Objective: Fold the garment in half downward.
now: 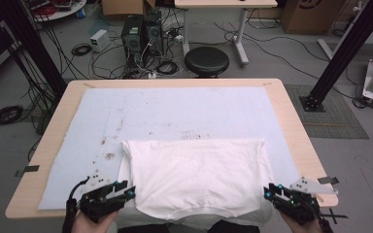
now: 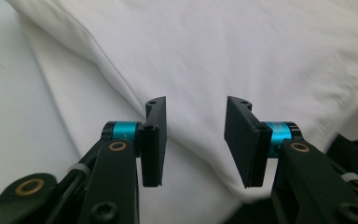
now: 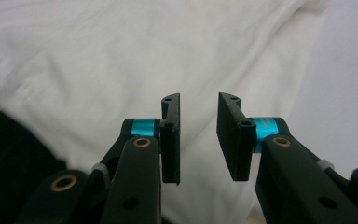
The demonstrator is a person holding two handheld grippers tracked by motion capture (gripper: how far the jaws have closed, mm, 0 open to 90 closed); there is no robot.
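White fabric — a folded garment (image 1: 194,177) — lies on a pale blue mat (image 1: 165,114) that covers a light wooden surface (image 1: 291,121). The garment sits at the near middle of the surface, its far edge folded straight across and its near edge hanging slightly past the surface rim toward the person. Dark specks and stains mark the mat beyond and to the left of the cloth.

Left claw (image 1: 126,190): held at the garment's near left corner, just beside the cloth edge; in the left gripper view (image 2: 195,140) its jaws stand apart with nothing between them, above a folded edge of the white garment (image 2: 242,56).

Right claw (image 1: 271,191): held at the garment's near right corner; in the right gripper view (image 3: 199,137) its jaws likewise stand apart and empty, with the white fabric (image 3: 98,60) spread beneath and ahead.

Whether either claw touches the cloth cannot be told.

Background — a round black stool (image 1: 206,60) stands beyond the far edge of the surface, with computer towers (image 1: 143,33) and loose cables (image 1: 85,48) on the grey floor behind it.
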